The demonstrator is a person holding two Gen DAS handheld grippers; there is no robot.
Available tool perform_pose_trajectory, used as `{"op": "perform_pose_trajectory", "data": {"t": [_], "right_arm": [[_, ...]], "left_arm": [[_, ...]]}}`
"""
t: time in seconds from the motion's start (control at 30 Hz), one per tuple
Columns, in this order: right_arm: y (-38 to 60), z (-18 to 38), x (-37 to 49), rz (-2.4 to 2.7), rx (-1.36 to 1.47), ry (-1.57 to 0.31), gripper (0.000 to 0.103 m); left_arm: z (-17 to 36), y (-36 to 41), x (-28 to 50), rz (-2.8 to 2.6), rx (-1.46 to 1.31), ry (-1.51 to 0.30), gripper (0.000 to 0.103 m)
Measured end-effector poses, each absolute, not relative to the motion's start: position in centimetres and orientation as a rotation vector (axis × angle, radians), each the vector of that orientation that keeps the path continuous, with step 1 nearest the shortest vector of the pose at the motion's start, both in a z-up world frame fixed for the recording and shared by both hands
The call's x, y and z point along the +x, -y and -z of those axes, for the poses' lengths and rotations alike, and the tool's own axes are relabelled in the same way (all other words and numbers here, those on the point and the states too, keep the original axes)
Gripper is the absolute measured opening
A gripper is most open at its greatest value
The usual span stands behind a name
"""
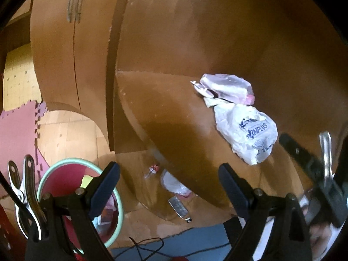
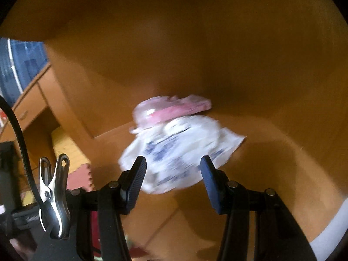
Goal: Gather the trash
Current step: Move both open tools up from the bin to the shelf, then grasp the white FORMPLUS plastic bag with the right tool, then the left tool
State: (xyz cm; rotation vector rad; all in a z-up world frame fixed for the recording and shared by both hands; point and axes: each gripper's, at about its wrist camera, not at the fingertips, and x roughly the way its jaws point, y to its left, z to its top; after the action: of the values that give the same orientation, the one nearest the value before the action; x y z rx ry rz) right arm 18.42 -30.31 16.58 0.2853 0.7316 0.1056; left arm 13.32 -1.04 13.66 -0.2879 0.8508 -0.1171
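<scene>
Right in front of the right gripper (image 2: 173,174), jaws about half open and empty, the white plastic bag (image 2: 180,150) lies mid-tabletop (image 2: 271,152), pink wrapper (image 2: 174,107) behind it near the back edge; left gripper (image 1: 169,180), open, empty, sits farther off

Two plastic bags on the counter (image 1: 174,108): one white bag (image 1: 248,134), one pink bag (image 1: 226,87). One bin (image 1: 45,178), one bottle (image 1: 152,170) on the floor.

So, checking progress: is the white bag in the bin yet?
Out. The white bag lies crumpled on the desk; the bin stands on the floor.
</scene>
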Motion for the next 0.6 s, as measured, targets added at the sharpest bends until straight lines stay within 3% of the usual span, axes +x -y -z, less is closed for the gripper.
{"op": "perform_pose_trajectory", "data": {"t": [0.33, 0.47, 0.6], "right_arm": [[32.2, -15.3, 24.5, -0.104, 0.249, -0.837, 0.053], [31.2, -13.8, 24.5, -0.114, 0.212, -0.911, 0.038], [30.2, -13.3, 22.8, -0.134, 0.16, -0.907, 0.033]], "left_arm": [[-13.5, 1.9, 13.9, 0.147, -0.279, -0.853, 0.094], [-13.6, 2.0, 13.8, 0.155, -0.277, -0.851, 0.094], [-13.7, 2.2, 13.7, 0.159, -0.279, -0.848, 0.094]]}}
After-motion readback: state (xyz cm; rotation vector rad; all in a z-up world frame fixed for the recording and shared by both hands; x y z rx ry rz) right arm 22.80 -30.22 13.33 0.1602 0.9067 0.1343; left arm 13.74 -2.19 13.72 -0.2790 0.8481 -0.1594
